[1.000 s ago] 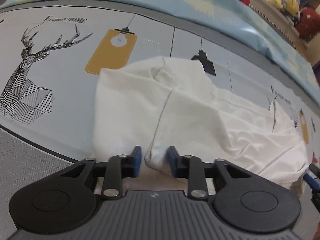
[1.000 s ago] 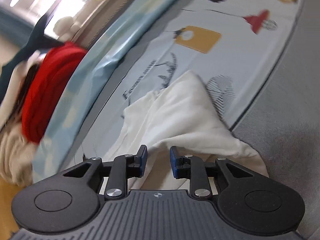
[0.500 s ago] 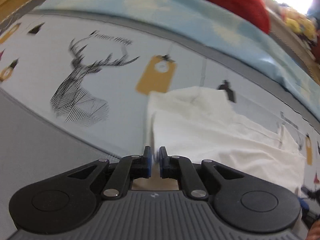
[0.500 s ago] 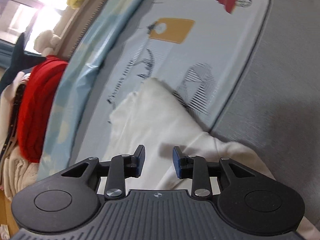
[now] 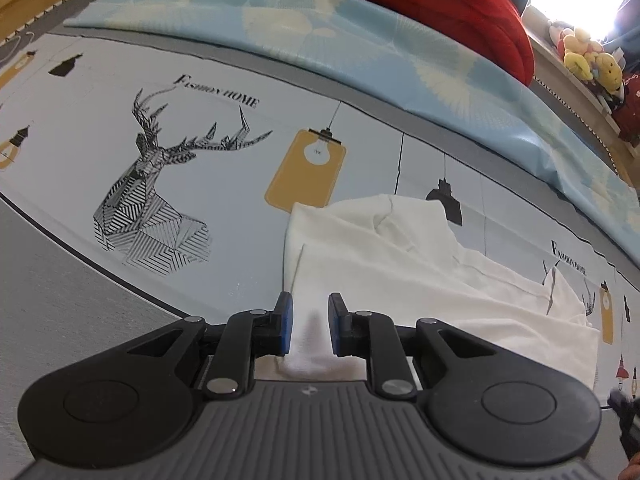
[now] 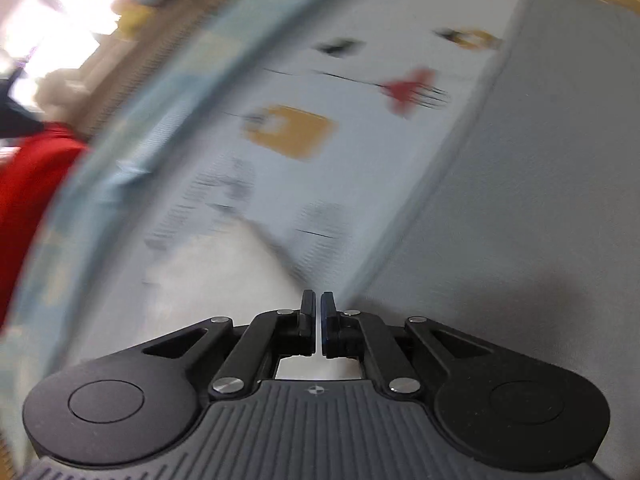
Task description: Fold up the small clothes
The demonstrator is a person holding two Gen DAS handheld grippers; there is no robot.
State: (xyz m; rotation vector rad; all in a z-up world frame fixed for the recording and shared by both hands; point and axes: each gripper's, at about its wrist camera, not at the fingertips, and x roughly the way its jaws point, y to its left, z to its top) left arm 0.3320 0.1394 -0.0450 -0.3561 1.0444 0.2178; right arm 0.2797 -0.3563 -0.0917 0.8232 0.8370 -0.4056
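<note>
A white garment [image 5: 400, 272] lies loosely folded on the printed bed sheet [image 5: 200, 200], spread from centre to right in the left wrist view. My left gripper [image 5: 310, 324] is open, its jaws standing either side of the garment's near left edge, cloth between them. In the blurred right wrist view the garment [image 6: 224, 280] shows as a white patch ahead and to the left. My right gripper [image 6: 318, 312] is shut, with white cloth seen beneath the jaws; whether it pinches the cloth cannot be told.
A light blue quilt [image 5: 320, 36] and a red blanket [image 5: 440, 0] lie along the far side of the bed. Plush toys [image 5: 588, 60] sit on a ledge at the far right. A grey sheet border [image 5: 60, 300] runs along the near side.
My left gripper shut on the garment's edge half a second ago and has opened again. My right gripper has gone from open to shut and is moving fast, blurring its view.
</note>
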